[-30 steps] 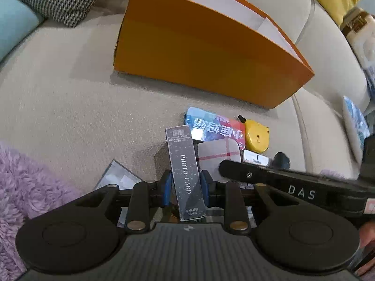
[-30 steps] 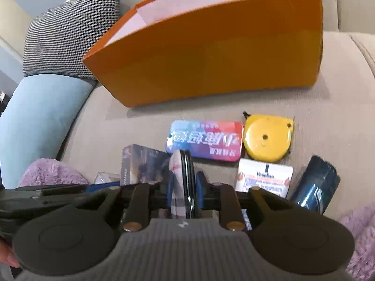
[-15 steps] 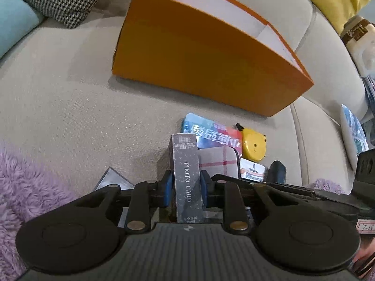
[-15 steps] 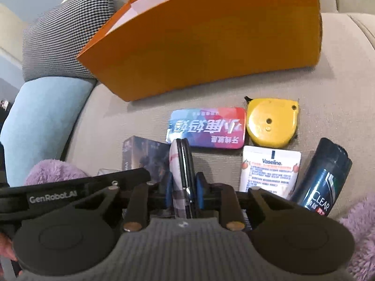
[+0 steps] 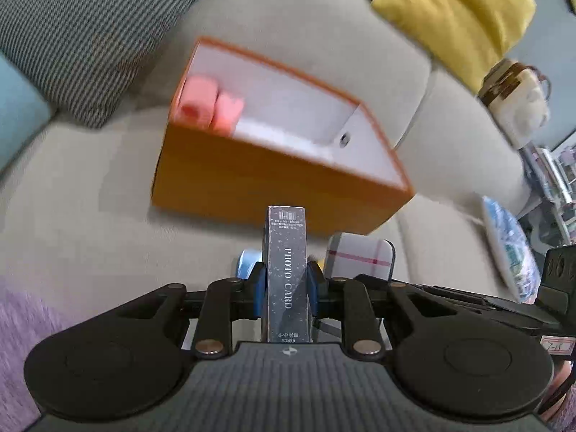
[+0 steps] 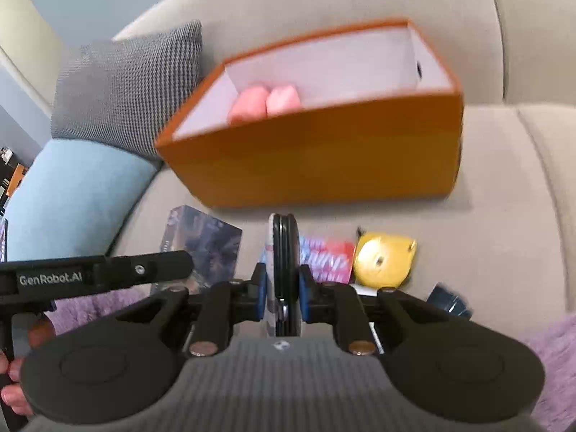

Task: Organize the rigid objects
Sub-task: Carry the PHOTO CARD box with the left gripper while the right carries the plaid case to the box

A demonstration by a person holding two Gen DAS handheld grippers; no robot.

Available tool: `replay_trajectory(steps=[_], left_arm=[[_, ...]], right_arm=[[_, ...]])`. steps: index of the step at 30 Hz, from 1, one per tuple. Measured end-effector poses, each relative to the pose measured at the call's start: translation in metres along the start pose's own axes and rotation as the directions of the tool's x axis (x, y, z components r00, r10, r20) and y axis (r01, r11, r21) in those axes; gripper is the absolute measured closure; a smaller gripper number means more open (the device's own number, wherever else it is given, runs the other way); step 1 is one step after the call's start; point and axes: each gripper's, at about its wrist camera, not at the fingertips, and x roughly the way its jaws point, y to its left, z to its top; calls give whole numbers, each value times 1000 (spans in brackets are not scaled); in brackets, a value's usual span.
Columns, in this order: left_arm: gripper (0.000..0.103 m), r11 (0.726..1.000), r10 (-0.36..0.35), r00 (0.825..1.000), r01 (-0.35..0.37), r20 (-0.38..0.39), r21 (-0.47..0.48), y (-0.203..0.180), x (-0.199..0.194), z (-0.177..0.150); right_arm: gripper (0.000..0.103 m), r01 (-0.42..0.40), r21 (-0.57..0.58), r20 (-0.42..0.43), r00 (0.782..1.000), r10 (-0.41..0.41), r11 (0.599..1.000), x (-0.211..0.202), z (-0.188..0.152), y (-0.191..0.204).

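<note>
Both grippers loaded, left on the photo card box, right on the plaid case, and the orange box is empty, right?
Not empty. The right wrist view shows two pink items inside the orange box, at its left end. The rest holds: the left gripper is shut on the photo card box, the right gripper on the plaid case.

A beige sofa [image 6: 504, 187] carries an orange box [image 6: 324, 154], cushions, small items.

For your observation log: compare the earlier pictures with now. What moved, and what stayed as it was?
Both claws rose toward the orange box, whose inside with pink items now shows. Unchanged: left claw grips the photo card box, right claw the plaid case.
</note>
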Motion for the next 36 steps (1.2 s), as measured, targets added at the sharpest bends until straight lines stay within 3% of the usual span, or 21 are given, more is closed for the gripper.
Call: replay_trajectory(steps=[9, 15, 21, 26, 32, 36], left_arm=[[78, 995, -53, 992, 43, 114, 95, -29, -14, 70], [78, 994, -70, 992, 61, 100, 89, -26, 16, 115], [78, 995, -30, 999, 27, 31, 99, -20, 70, 141], [78, 995, 12, 999, -8, -44, 95, -13, 115, 150], [78, 999, 8, 988, -1, -154, 43, 1, 164, 161], [78, 1000, 15, 978, -12, -207, 18, 10, 188, 169]], right_arm=[[85, -23, -71, 142, 989, 32, 997, -49, 66, 9], [85, 18, -80, 213, 977, -1, 997, -46, 120, 11], [85, 74, -60, 177, 982, -62, 996, 2, 156, 0], [85, 113, -34, 93, 990, -110, 993, 54, 170, -15], [85, 113, 32, -39, 993, -112, 993, 110, 176, -40], [85, 129, 29, -77, 989, -127, 991, 130, 179, -46]])
